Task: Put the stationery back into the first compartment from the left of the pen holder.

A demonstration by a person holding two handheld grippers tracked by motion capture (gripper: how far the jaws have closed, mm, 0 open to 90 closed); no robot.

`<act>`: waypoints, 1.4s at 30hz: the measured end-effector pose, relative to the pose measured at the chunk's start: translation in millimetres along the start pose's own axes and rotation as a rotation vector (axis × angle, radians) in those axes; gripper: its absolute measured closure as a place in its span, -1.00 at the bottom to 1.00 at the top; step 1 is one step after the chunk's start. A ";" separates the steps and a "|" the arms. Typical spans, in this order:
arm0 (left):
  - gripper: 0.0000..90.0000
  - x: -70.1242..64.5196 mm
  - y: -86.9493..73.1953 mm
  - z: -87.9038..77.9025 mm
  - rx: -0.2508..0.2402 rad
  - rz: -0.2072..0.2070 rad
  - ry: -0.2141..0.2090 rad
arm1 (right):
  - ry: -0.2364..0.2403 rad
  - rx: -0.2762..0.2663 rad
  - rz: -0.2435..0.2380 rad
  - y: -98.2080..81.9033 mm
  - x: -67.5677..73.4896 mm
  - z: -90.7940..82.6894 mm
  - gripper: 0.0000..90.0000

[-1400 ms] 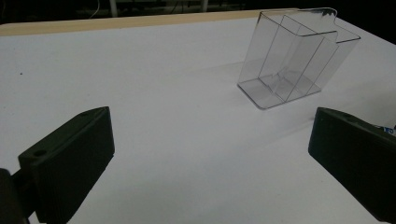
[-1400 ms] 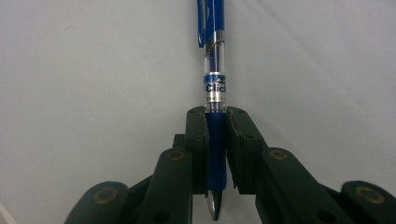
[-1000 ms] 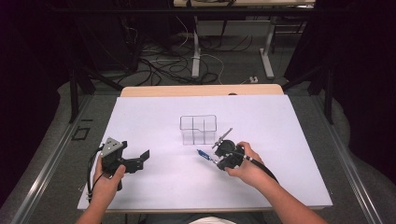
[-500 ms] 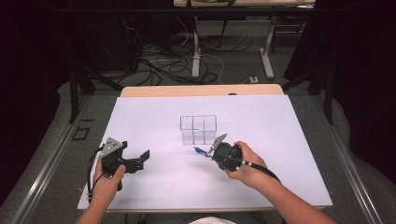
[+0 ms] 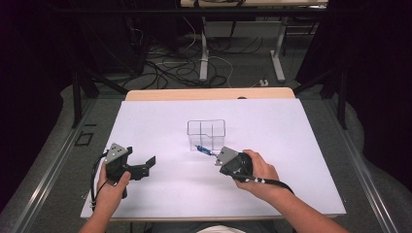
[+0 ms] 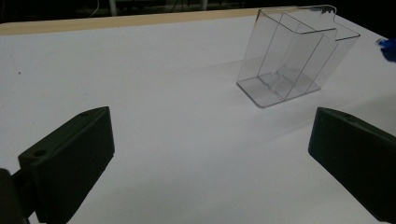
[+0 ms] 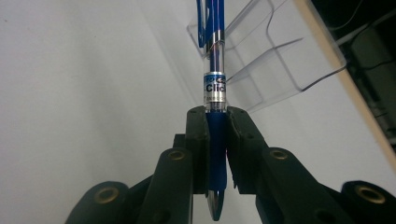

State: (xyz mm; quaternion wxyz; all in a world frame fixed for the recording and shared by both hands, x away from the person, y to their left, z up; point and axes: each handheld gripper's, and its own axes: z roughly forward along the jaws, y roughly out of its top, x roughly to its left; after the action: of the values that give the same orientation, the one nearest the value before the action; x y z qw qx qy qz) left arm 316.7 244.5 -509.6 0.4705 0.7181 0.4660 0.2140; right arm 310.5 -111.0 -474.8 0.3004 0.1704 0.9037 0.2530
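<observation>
A glossy blue click pen (image 7: 215,70) is clamped by the right gripper (image 7: 217,116), at 6 o'clock of the clear, ribbed plastic organizer (image 5: 206,134).

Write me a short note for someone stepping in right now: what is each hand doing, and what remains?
Right gripper: shut on the blue click pen with clear barrel, just short of the clear plastic divided holder.
Left gripper: open, holding nothing, resting over the white table sheet.
Done: pen picked up and brought to the holder's front.
Left: probably lift the pen over the rim and drop it into a compartment; all compartments look empty.
</observation>
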 end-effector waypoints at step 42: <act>-0.65 -37.4 40.9 4.3 0.122 0.186 -0.138 | -0.406 0.076 -1.020 7.2 25.3 -20.7 0.77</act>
State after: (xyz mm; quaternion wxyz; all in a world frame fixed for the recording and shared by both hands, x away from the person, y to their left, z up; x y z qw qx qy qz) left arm 321.3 204.9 -471.0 0.4348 0.7986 0.3761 0.1782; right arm 279.3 -100.9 -467.9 0.5470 -0.2333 0.8039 0.0046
